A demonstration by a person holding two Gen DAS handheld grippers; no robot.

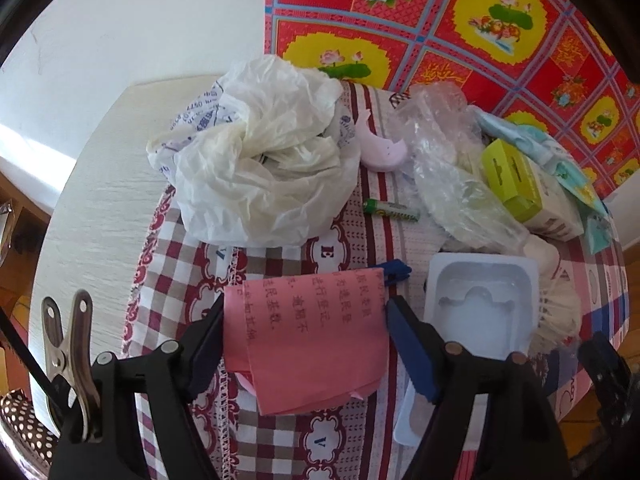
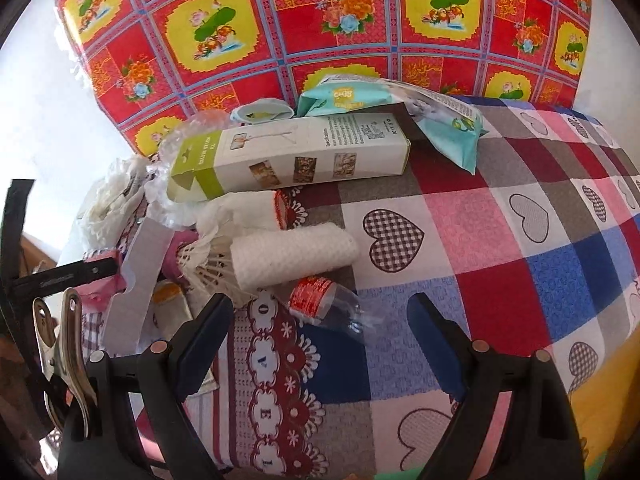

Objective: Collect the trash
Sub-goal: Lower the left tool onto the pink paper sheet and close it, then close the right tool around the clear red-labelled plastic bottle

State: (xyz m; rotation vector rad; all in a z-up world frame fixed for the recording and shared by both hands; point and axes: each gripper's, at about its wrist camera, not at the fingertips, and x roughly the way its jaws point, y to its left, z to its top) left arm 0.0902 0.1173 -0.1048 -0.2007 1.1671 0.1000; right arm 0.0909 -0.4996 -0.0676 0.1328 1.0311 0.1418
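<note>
A cluttered table under patchwork cloths, seen from two handheld grippers pointing steeply down.

In the left wrist view, the left gripper (image 1: 306,340) straddles a folded pink paper sheet (image 1: 308,340) at lower centre. Its jaws stand wide on either side; the left pad looks to touch the sheet's edge, while a narrow gap shows at the right pad. Whether the paper is truly gripped cannot be told. The step in hand appears to be picking up this paper. The next move likely calls for closing fully on it, then carrying it to the crumpled white plastic bag (image 1: 256,160) at upper centre, which seems to serve as the trash bag.

Just right of the paper lies a white plastic tray (image 1: 480,300). Above it sit a green battery (image 1: 390,210), a pink shard (image 1: 382,152), crinkled clear wrap (image 1: 448,152) and a green-and-white carton (image 1: 516,184). The bag's mouth looks collapsed, which may hinder dropping anything in.

In the right wrist view, the right gripper (image 2: 320,336) hangs with jaws spread and empty over a crushed clear bottle with a red label (image 2: 324,306) at lower centre. Near it lie a white paper roll (image 2: 294,254), a shuttlecock (image 2: 208,264) and a teal wipes packet (image 2: 400,112).
</note>
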